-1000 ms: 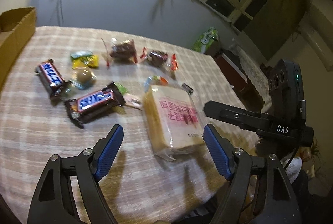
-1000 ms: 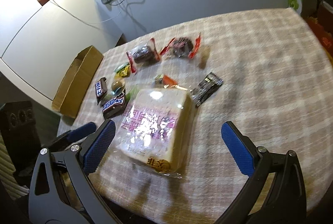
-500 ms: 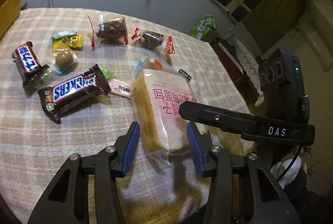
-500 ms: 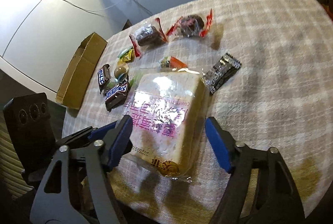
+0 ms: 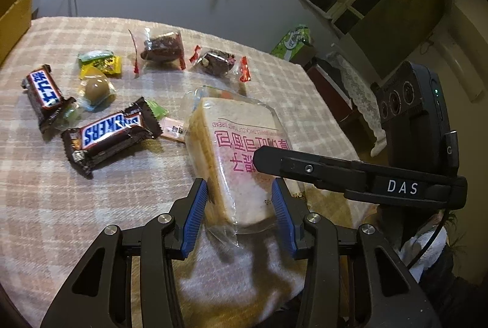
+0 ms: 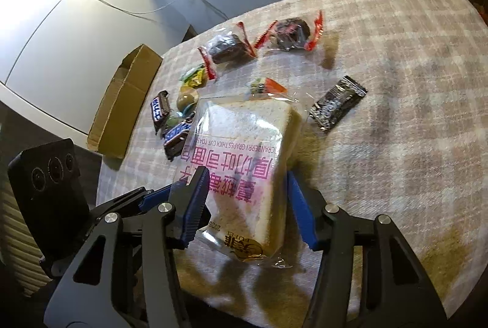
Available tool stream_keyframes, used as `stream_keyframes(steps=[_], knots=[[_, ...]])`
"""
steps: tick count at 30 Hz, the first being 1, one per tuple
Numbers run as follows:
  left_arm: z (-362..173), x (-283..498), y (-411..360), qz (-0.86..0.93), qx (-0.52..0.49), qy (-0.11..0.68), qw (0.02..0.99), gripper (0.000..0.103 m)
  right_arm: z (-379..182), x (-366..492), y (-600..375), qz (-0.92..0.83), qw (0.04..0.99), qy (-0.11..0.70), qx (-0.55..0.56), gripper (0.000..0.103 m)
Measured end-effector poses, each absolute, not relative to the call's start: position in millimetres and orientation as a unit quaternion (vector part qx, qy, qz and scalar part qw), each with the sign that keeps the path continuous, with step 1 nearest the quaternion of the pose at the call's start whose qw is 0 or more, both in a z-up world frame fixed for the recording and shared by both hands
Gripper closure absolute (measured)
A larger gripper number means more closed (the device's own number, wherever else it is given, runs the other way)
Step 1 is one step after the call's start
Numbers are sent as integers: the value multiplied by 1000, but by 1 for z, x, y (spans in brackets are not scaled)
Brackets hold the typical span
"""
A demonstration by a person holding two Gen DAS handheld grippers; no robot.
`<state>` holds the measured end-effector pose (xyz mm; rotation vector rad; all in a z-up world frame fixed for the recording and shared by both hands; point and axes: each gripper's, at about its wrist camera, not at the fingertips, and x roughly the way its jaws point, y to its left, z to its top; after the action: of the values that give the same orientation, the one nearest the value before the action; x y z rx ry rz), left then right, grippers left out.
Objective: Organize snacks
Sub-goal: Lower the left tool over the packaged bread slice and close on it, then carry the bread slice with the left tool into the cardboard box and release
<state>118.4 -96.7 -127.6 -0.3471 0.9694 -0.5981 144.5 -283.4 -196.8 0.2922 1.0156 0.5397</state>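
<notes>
A clear-wrapped bread pack (image 5: 241,145) with pink print lies on the checked tablecloth, its near end between both grippers. My left gripper (image 5: 241,203) has its blue pads pressed against the pack's two sides. My right gripper (image 6: 247,203) comes in from the other side, its jaws still closing, and both pads touch the bread pack (image 6: 244,145). One of its black fingers (image 5: 305,168) crosses over the pack in the left wrist view. Left of the pack lie a Snickers bar (image 5: 113,130) and a second one (image 5: 42,90).
An open cardboard box (image 6: 122,102) stands at the table's left edge. Two wrapped brownies (image 5: 161,49) (image 5: 218,62), small sweets (image 5: 97,62) and a black packet (image 6: 335,105) lie beyond the bread. The table's near edge is just under the grippers.
Both grippers' jaws have narrowed from wide apart onto the bread pack's sides. The hands have edged closer to the pack; the other snacks have not moved.
</notes>
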Motion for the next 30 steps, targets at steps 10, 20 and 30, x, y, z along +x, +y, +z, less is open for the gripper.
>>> stream_keyframes(steps=[10,20,30], knots=[[-105,110,-53,-258,-173,403,861,61,-163,138,-239,278,838,458,104,47],[-91,112,24,-194,-193,369,888,61,-132,153,-148,334,832,438,63,47],[-85,101,89,-116,-223,332,909,61,-114,168,-50,391,815,426,28,47]])
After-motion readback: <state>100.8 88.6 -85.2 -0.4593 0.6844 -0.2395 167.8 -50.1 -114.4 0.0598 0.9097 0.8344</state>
